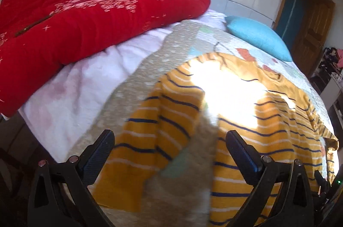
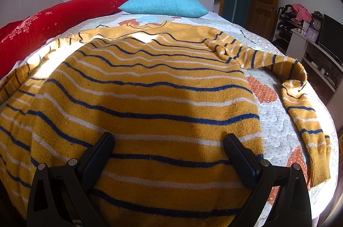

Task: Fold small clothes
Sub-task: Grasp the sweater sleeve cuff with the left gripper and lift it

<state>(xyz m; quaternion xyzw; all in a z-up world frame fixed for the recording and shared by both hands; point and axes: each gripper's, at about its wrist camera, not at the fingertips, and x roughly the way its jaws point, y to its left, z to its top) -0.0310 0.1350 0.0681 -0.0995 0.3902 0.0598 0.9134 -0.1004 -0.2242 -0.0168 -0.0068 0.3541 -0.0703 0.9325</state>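
A yellow sweater with navy and white stripes lies spread flat on the bed, neck toward the far pillow. Its right sleeve bends down along the bed's right side. In the left wrist view the sweater fills the right half, and its left sleeve lies between the fingers. My left gripper is open and empty just above the left sleeve. My right gripper is open and empty above the sweater's lower body near the hem.
The bed has a patterned quilt. A red quilt lies bunched at the left by the headboard. A blue pillow sits at the far end. White wardrobes, a wooden door and a cluttered shelf stand beyond the bed.
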